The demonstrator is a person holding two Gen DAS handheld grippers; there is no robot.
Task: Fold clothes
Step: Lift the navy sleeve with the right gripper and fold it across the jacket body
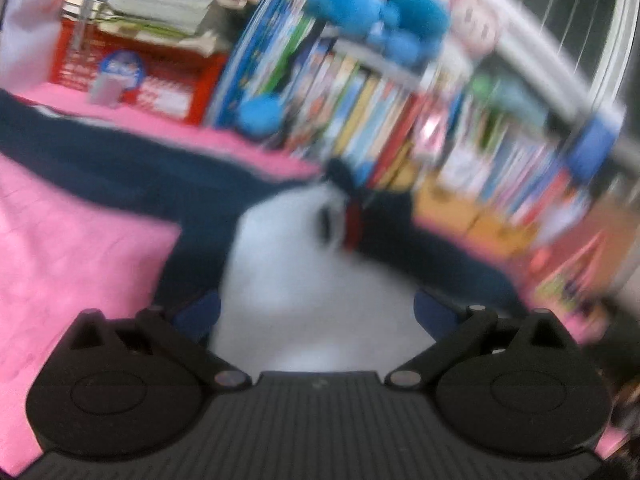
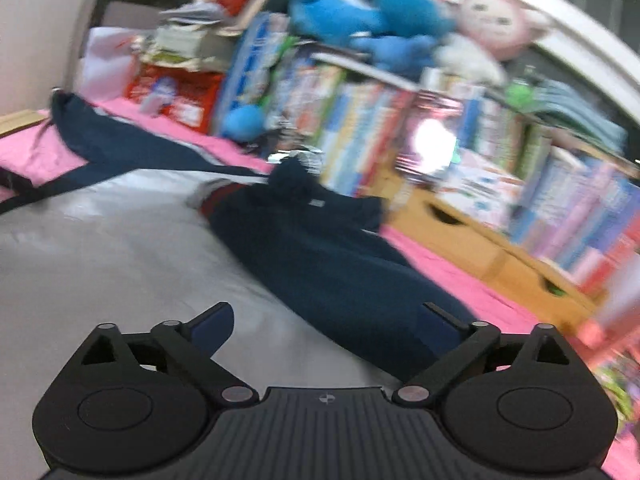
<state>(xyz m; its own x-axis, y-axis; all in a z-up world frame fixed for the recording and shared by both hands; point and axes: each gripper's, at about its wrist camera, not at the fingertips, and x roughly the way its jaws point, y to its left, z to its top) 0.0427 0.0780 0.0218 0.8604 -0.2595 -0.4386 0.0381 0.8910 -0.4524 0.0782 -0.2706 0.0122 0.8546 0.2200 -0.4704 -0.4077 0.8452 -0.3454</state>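
A jacket with a white body (image 1: 304,280) and navy sleeves (image 1: 100,168) lies spread on a pink sheet (image 1: 72,264). In the right wrist view the white body (image 2: 120,248) fills the left and a navy sleeve (image 2: 328,264) runs toward the lower right, with the navy collar (image 2: 296,184) and a red trim behind. My left gripper (image 1: 316,312) is open just above the white body, holding nothing. My right gripper (image 2: 326,320) is open over the seam between white body and navy sleeve, holding nothing. Both views are motion-blurred.
A bookshelf packed with books (image 2: 460,152) runs along the far edge, with blue plush toys (image 2: 360,12) and a pink plush (image 2: 496,24) on top. A red box under stacked books (image 1: 132,76) stands at the back left. Wooden drawers (image 2: 480,240) sit under the shelf.
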